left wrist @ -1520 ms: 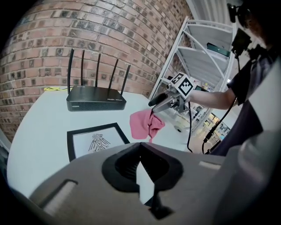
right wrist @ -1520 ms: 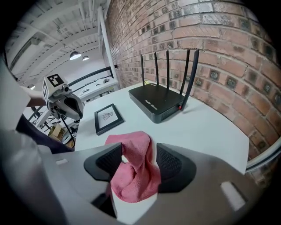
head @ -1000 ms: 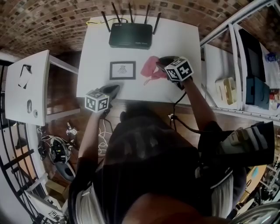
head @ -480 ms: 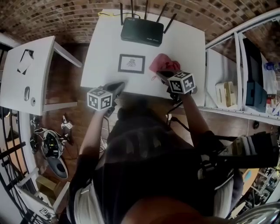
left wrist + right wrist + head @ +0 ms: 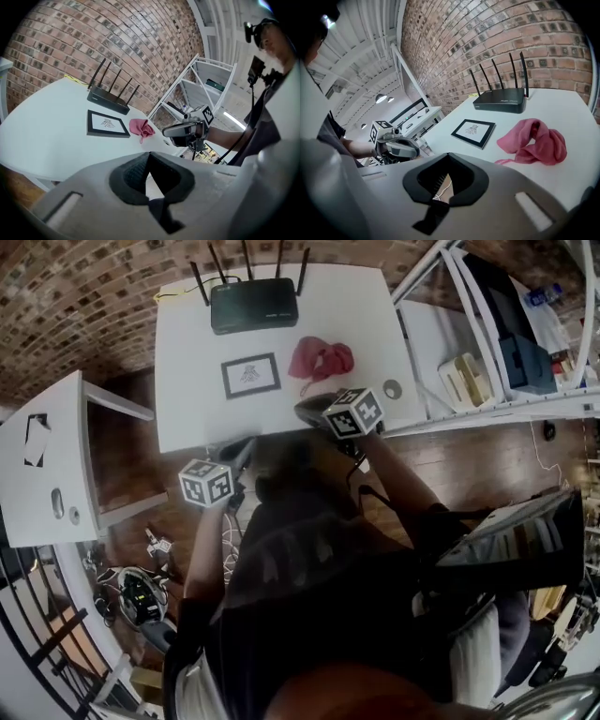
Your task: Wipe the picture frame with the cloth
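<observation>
The black picture frame [image 5: 250, 375] lies flat on the white table [image 5: 187, 381], with the crumpled pink cloth [image 5: 321, 359] to its right. My right gripper [image 5: 304, 409] hangs shut and empty over the table's near edge, a short way short of the cloth. My left gripper [image 5: 245, 445] is shut and empty at the near edge, below the frame. In the left gripper view the frame [image 5: 107, 123] and cloth [image 5: 141, 128] lie ahead, beyond the right gripper [image 5: 180, 131]. The right gripper view shows the frame [image 5: 473, 131], the cloth [image 5: 534, 143] and the left gripper [image 5: 398, 147].
A black router [image 5: 253, 304] with several antennas stands at the table's far edge. A small round object [image 5: 392, 388] lies near the right corner. White shelving [image 5: 487, 352] stands to the right, a white side table [image 5: 47, 474] to the left. Cables lie on the floor.
My right gripper has drawn back from the pink cloth to the table's near edge, leaving the cloth on the table. The left gripper has slid back off the near edge.
</observation>
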The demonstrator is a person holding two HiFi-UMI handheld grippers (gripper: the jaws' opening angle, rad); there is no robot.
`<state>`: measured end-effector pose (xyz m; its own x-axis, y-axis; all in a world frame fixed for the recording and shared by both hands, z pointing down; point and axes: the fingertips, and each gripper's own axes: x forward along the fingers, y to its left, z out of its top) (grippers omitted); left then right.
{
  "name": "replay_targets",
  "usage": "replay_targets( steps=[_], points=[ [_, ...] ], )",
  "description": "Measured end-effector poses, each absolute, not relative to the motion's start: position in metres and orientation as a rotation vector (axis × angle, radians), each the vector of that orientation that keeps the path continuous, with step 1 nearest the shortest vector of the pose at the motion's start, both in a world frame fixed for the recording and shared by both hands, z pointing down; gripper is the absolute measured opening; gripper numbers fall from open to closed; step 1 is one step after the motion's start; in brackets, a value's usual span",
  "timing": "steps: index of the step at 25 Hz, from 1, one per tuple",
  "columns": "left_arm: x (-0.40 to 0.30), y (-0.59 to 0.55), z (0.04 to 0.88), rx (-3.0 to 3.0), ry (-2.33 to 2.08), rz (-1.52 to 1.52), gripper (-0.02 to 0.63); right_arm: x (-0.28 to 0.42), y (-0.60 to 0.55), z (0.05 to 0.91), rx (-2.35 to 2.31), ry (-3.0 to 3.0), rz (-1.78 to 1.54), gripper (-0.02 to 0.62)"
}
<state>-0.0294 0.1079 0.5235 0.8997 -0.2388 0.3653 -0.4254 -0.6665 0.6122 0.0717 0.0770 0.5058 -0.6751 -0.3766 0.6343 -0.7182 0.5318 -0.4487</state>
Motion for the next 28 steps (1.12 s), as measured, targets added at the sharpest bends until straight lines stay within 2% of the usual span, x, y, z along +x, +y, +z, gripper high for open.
replay_targets(
  steps=[13,28],
  points=[
    [-0.031,0.121,0.526,2.312,-0.5,0.362,0.002,0.077,0.091,0.508,0.863,-2.306,0.955,0.002],
    [0.021,0.106,0.525,2.293,-0.557,0.41,0.002,0.13,0.072,0.517,0.76,-2.324,0.98,0.002]
  ],
)
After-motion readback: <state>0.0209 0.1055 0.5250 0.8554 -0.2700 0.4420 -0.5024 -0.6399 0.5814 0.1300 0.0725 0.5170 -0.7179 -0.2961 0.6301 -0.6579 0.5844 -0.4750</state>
